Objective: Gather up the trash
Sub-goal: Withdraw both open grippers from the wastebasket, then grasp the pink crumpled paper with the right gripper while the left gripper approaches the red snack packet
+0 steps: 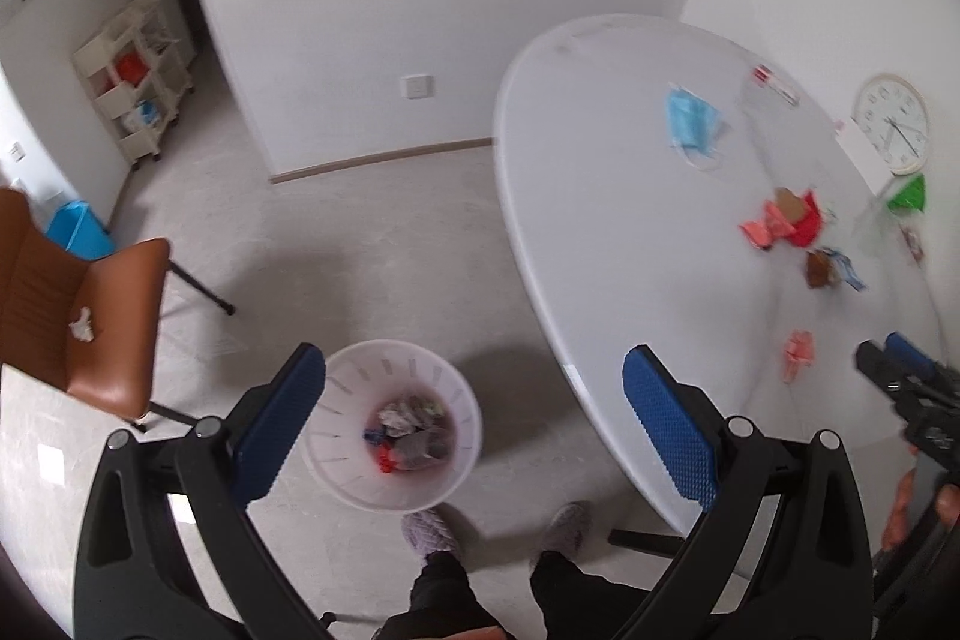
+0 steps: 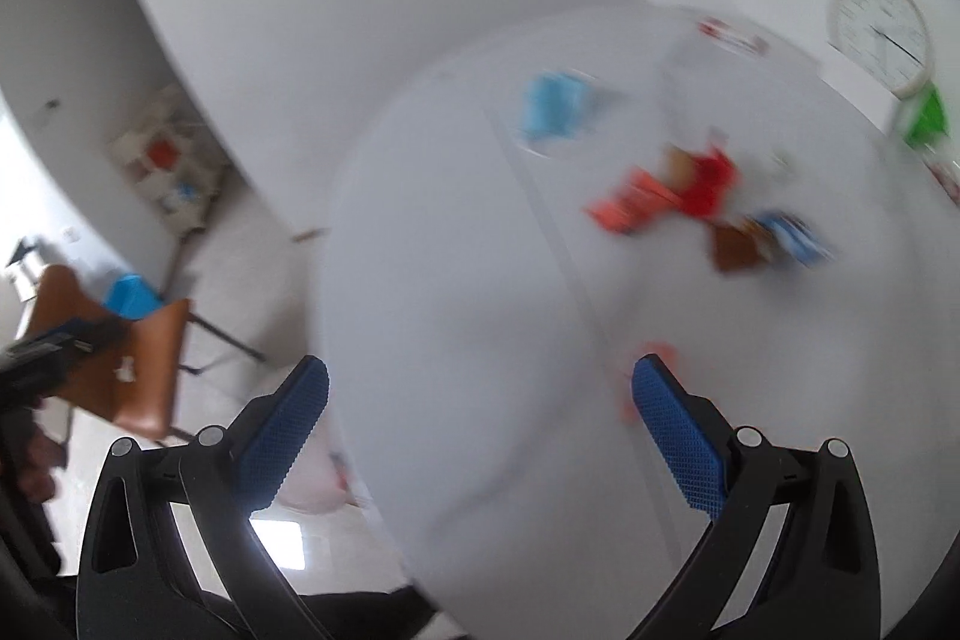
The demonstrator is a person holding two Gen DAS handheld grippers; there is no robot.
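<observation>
On the floor beside the round white tabletop (image 1: 600, 232) stands a white plastic wastebasket (image 1: 391, 424), upright, with crumpled wrappers and scraps already lying in its bottom. The left gripper (image 1: 474, 421) hangs directly above it, its blue-padded fingers (image 1: 669, 427) spread wide apart with nothing between them; the person's slippered feet show just below the basket. The right gripper (image 2: 480, 427) is over the near part of the tabletop, its fingers also wide apart and empty, and its view is heavily smeared by motion blur. Trash is scattered across the tabletop: a blue face mask (image 1: 691, 117) lies toward the far side, a cluster of red wrappers (image 1: 783, 220) sits near the middle, a brown and blue wrapper (image 1: 828, 268) lies just beside that cluster, and a small pink scrap (image 1: 798, 353) lies nearest the right gripper. A white wall clock (image 1: 892, 122) leans at the tabletop's far edge, with something green (image 1: 909, 194) just beside it. A brown leather chair (image 1: 102, 316) stands well apart from the tabletop, with a crumpled white tissue (image 1: 81, 325) on its seat.
</observation>
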